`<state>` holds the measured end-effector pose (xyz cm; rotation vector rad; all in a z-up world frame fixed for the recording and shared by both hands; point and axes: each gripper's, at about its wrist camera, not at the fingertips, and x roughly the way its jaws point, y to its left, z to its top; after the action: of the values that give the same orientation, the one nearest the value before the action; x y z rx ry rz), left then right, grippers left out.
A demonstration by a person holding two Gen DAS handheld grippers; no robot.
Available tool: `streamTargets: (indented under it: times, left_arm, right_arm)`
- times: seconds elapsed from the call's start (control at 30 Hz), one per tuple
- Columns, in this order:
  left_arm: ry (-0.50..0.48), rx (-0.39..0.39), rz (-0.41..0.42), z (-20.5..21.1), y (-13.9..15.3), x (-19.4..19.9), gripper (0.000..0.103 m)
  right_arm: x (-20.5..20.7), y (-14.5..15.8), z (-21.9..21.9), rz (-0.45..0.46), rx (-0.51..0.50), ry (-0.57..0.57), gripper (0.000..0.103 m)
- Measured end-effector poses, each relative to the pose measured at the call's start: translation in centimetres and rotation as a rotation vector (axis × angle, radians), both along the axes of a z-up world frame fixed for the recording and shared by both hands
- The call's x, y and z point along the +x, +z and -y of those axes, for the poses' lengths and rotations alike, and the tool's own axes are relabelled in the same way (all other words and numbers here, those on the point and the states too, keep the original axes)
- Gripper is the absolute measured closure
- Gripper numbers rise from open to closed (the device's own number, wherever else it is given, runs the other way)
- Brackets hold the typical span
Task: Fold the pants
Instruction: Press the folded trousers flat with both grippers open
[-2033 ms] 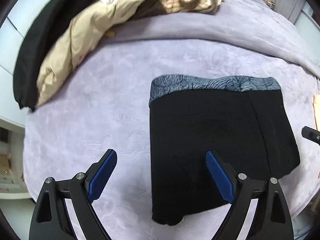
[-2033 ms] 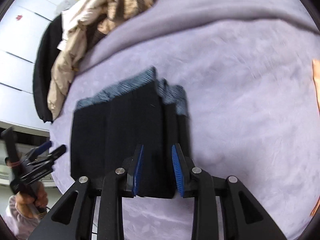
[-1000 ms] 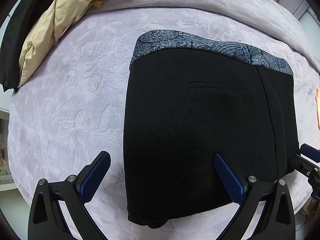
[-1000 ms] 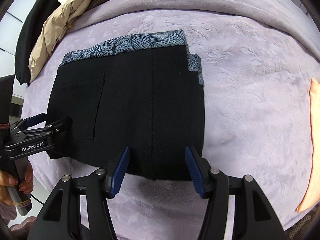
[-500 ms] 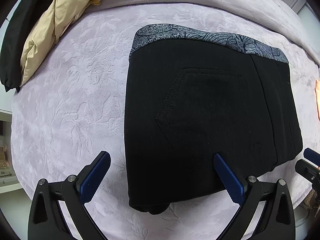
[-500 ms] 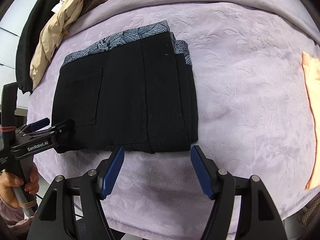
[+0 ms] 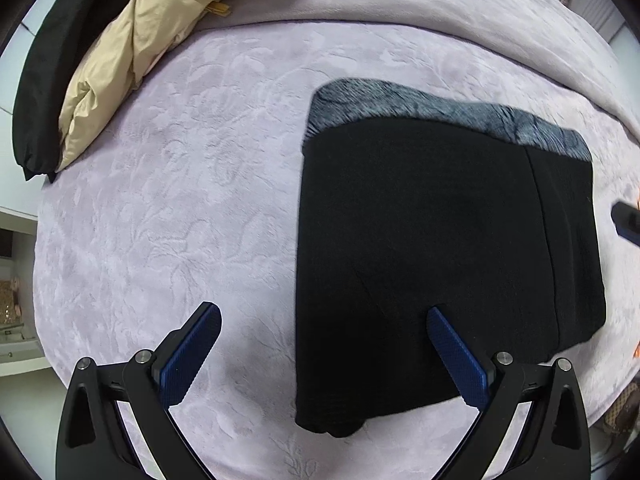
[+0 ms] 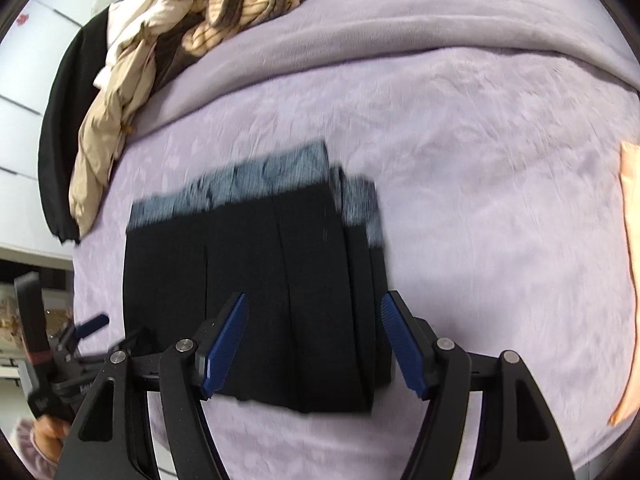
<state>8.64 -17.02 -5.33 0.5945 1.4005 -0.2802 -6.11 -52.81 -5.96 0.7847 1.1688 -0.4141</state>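
Both grippers hover above a lilac blanket [image 7: 200,184], jaws spread and gripping nothing. Left gripper [image 7: 324,344] straddles the left edge of the folded black pants [image 7: 432,240]. Right gripper [image 8: 312,332] hangs over the pants' right half [image 8: 280,264], pads clear of the cloth. Pants lie flat mid-blanket, grey patterned waistband [image 7: 420,112] toward the far edge. Heaped clothes [image 8: 168,56] sit at the far left corner.

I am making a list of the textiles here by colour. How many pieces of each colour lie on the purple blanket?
Black: 2, the folded pants and a black garment
Beige: 1, a jacket
Striped cream: 1, a knit
Orange: 1, a cloth
Total: 5
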Motion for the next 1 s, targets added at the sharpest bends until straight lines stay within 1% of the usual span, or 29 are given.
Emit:
streamTargets:
  times: [0.07,0.13,0.17,0.2,0.23,0.27,0.33,0.4,0.47,0.6,0.67,0.8,0.83,0.9,0.97,1.0]
  left_arm:
    - [0.014,-0.004,0.002,-0.2,0.2,0.2,0.0]
    - [0.018,0.002,0.007,-0.5,0.4,0.0,0.0]
    - [0.021,0.007,0.008,-0.7,0.5,-0.2,0.0]
    - [0.026,0.008,0.006,-0.9,0.5,-0.3,0.0]
    - [0.033,0.005,0.003,-1.1,0.5,-0.4,0.0]
    - [0.038,0.005,0.0,-1.3,0.5,-0.5,0.0]
    - [0.046,0.015,-0.005,-1.6,0.3,-0.6,0.0]
    - [0.054,0.024,-0.014,-1.7,-0.1,-0.3,0.0]
    - [0.074,0.016,-0.02,-1.9,-0.4,-0.2,0.0]
    - [0.057,0.023,-0.014,-1.3,-0.2,-0.4,0.0]
    - [0.053,0.01,-0.016,-1.0,0.0,-0.3,0.0]
    - [0.04,-0.017,-0.019,-0.4,0.3,-0.4,0.0]
    - [0.039,-0.019,-0.024,-0.4,0.1,-0.5,0.0]
    - [0.042,-0.018,-0.036,-0.4,-0.2,-0.6,0.0]
    - [0.046,-0.016,-0.04,-0.5,-0.3,-0.7,0.0]
    - [0.049,-0.015,-0.041,-0.5,-0.3,-0.8,0.0]
  right_arm:
    - [1.2,-0.7,1.5,0.019,0.024,-0.025,0.031]
    - [2.6,-1.4,2.8,0.04,0.065,-0.025,0.033]
    - [3.3,-2.1,3.1,0.036,0.086,-0.014,0.038]
    - [3.7,-2.5,3.1,0.025,0.092,-0.007,0.048]
    - [3.9,-2.7,3.0,0.012,0.091,0.0,0.08]
    - [4.0,-2.8,3.1,0.0,0.077,0.004,0.087]
    - [3.6,-3.0,3.3,0.005,0.082,0.005,0.088]
    - [2.9,-3.4,3.5,-0.013,0.089,0.001,0.089]
    - [2.5,-3.5,3.6,-0.013,0.09,0.0,0.089]
    - [2.2,-3.4,2.7,-0.043,0.058,0.048,0.089]
    - [1.7,-3.1,2.2,-0.052,0.056,0.065,0.088]
    - [0.1,-1.8,1.0,-0.068,0.017,0.063,0.087]
    - [-0.2,-1.3,0.6,-0.066,0.006,0.064,0.085]
    - [-0.6,-0.3,-0.4,-0.055,-0.018,0.071,0.077]
    - [-0.9,0.7,-1.8,-0.025,-0.04,0.09,0.064]
    - [-0.9,1.0,-2.3,-0.011,-0.045,0.1,0.061]
